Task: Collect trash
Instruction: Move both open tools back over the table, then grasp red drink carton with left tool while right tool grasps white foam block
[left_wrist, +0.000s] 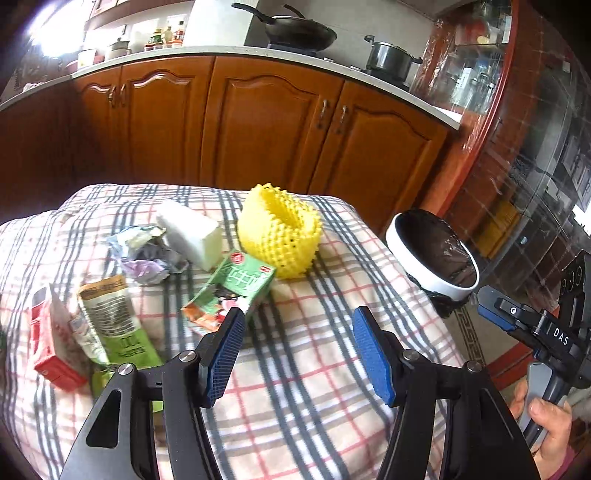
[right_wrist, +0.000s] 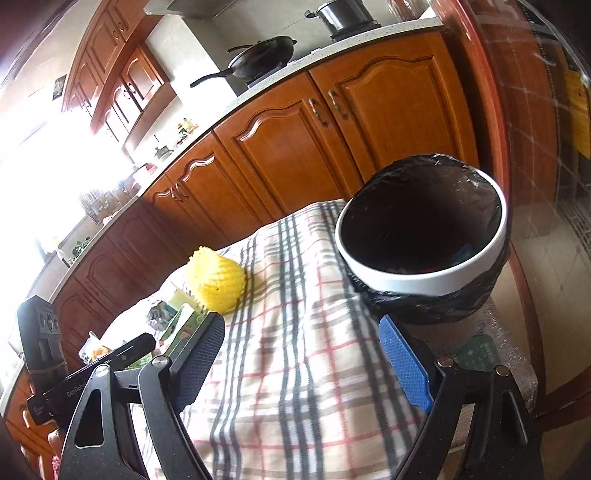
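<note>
Trash lies on a plaid-covered table (left_wrist: 314, 354): a yellow foam fruit net (left_wrist: 279, 236), a green carton (left_wrist: 236, 291), a white foam block (left_wrist: 190, 232), crumpled paper (left_wrist: 144, 254), a green-and-brown pouch (left_wrist: 110, 321) and a red box (left_wrist: 51, 347). A white bin with a black liner (left_wrist: 434, 254) stands off the table's right edge. My left gripper (left_wrist: 299, 354) is open and empty, just in front of the green carton. My right gripper (right_wrist: 303, 365) is open and empty over the cloth, in front of the bin (right_wrist: 424, 236). The yellow net (right_wrist: 216, 282) lies to its left.
Wooden kitchen cabinets (left_wrist: 273, 122) run behind the table, with a counter carrying a wok (left_wrist: 299, 31) and a pot (left_wrist: 389, 55). A glass-fronted cabinet (left_wrist: 535, 147) stands at the right. A green card (right_wrist: 478, 354) lies below the bin.
</note>
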